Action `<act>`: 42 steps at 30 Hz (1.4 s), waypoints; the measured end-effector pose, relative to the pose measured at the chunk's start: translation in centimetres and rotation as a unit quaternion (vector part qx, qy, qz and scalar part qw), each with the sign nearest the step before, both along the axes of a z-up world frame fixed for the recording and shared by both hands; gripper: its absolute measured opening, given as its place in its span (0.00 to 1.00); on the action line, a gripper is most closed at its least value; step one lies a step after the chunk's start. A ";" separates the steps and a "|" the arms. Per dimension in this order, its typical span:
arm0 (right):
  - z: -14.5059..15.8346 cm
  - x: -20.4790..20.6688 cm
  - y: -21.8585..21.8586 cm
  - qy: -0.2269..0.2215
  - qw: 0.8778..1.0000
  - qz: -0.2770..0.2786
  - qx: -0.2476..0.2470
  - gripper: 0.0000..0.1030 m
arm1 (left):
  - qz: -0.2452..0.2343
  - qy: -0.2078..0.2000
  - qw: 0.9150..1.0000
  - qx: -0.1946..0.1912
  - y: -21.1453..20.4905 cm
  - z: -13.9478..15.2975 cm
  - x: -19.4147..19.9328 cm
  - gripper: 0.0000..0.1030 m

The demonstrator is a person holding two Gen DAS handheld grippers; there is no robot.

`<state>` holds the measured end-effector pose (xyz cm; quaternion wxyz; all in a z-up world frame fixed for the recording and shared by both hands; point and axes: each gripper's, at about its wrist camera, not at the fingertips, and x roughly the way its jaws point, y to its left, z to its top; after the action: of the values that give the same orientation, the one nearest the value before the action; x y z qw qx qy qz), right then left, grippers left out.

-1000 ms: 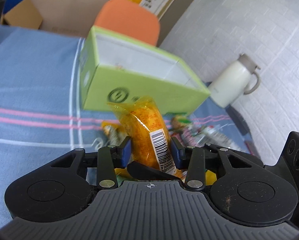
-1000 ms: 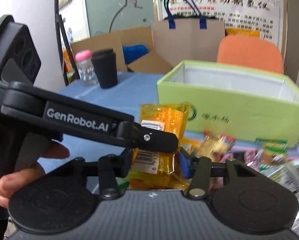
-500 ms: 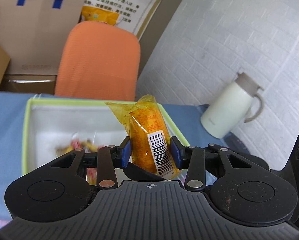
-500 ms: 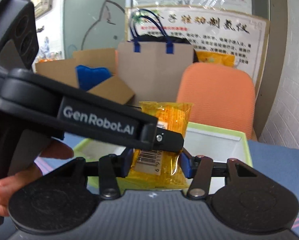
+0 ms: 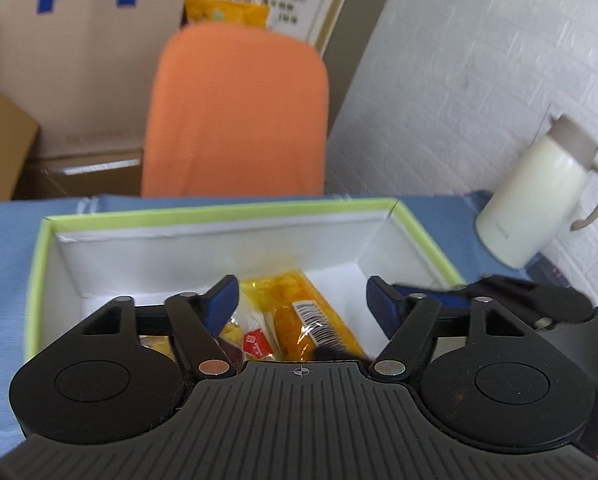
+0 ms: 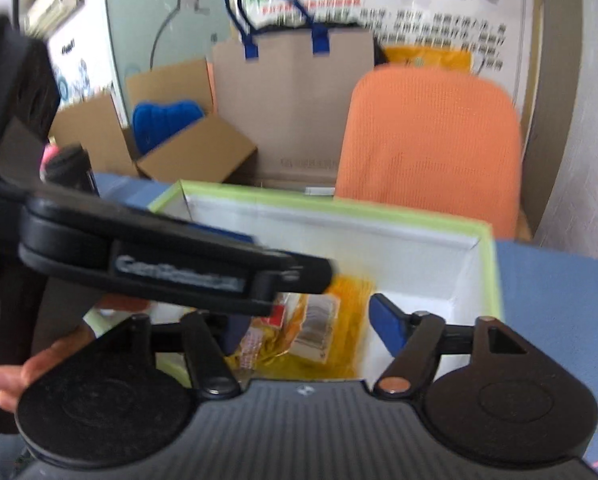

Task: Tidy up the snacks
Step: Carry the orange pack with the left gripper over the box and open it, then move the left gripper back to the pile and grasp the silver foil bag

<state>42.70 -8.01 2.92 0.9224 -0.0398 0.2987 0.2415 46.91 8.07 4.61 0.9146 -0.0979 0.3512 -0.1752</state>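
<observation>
A lime-green box (image 5: 219, 216) with white inner walls stands on the blue tablecloth, right below both grippers. My left gripper (image 5: 303, 292) hovers over it, its jaws opening, pads clear of the orange packet with a barcode (image 5: 295, 312) that lies on the box floor beside a small red-labelled packet (image 5: 255, 340). My right gripper (image 6: 305, 322) is over the same box (image 6: 339, 212), jaws opening too, with a blurred orange barcode packet (image 6: 319, 332) loose below them. The left gripper's body (image 6: 171, 264) crosses the right wrist view and hides the right gripper's left fingertip.
An orange chair (image 5: 239, 112) stands behind the table, with a paper bag with blue handles (image 5: 87, 60) and cardboard boxes (image 6: 187, 152) further back. A white thermos jug (image 5: 539, 200) stands at the right by the brick wall. A hand (image 6: 39, 364) holds the left gripper.
Both grippers carried their orange packets from above the snack pile up over the green box. Both sets of jaws then spread, and the packets now lie in the box.
</observation>
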 end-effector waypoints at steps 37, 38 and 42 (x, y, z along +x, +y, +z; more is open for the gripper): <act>-2.6 -21.4 -6.3 -0.089 0.995 -0.024 -0.035 0.99 | -0.014 0.130 0.974 -0.183 -5.2 -3.2 -17.5 0.58; -3.0 -21.1 -6.3 -0.081 0.996 -0.013 -0.033 0.99 | -0.020 0.132 0.974 -0.182 -5.4 -3.3 -17.0 0.55; -4.4 -20.7 -6.4 -0.060 0.998 -0.005 -0.031 0.99 | -0.030 0.141 0.974 -0.177 -5.9 -4.2 -16.1 0.47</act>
<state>22.00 -14.38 -1.53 0.9384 -0.0809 0.2500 0.2246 30.79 2.19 0.39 0.8182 -0.2711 0.4432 -0.2463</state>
